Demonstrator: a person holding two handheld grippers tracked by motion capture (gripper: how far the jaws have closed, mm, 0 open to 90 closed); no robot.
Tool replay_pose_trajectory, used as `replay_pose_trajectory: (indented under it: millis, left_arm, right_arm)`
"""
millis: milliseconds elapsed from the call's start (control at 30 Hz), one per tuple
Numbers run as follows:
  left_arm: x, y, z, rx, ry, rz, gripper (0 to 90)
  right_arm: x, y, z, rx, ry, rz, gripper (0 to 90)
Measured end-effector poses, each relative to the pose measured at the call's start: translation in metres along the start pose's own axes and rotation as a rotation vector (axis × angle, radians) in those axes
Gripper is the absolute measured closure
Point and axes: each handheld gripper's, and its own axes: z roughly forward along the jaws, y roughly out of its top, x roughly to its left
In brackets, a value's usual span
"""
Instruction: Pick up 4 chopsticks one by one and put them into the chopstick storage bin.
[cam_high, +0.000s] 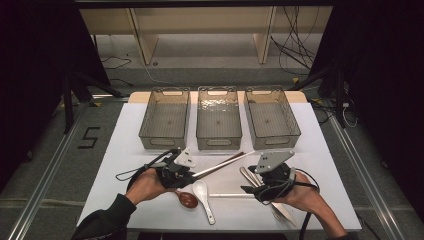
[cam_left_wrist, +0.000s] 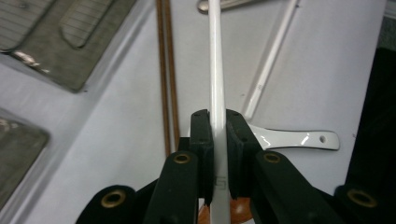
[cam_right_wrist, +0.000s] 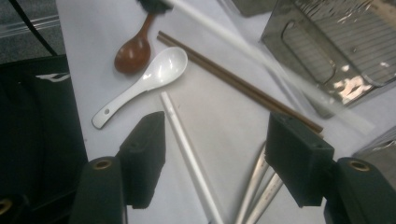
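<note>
Pinched firmly in left gripper: white chopstick, long axis running beyond wooden spoon toward middle basket. Right gripper spread, empty, beside the spoon.

My table is covered in white, with a pale wooden edge showing at its far side. Beyond it I look onto grey floor and the light wooden legs of a piece of furniture. Black cables lie loose there. Dark curtains close both sides, metal rails run along the floor, and a black figure five is taped down at the left.
</note>
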Motion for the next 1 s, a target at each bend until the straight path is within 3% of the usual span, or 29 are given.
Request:
replay_pose_trajectory:
  millis: [233,600,1000]
  left_arm:
    - [0.016,-0.001,-0.012,-0.041,0.043,-0.065,82.5]
    - [0.036,-0.002,-0.023,-0.072,0.095,-0.142,82.5]
    - [0.074,-0.002,-0.035,-0.098,0.176,-0.232,82.5]
  right_arm:
    - [-0.001,-0.012,0.008,0.040,-0.014,0.021,34.9]
    - [-0.005,-0.023,0.010,0.051,-0.033,0.067,31.2]
    - [-0.006,-0.025,0.012,0.078,-0.035,0.072,30.6]
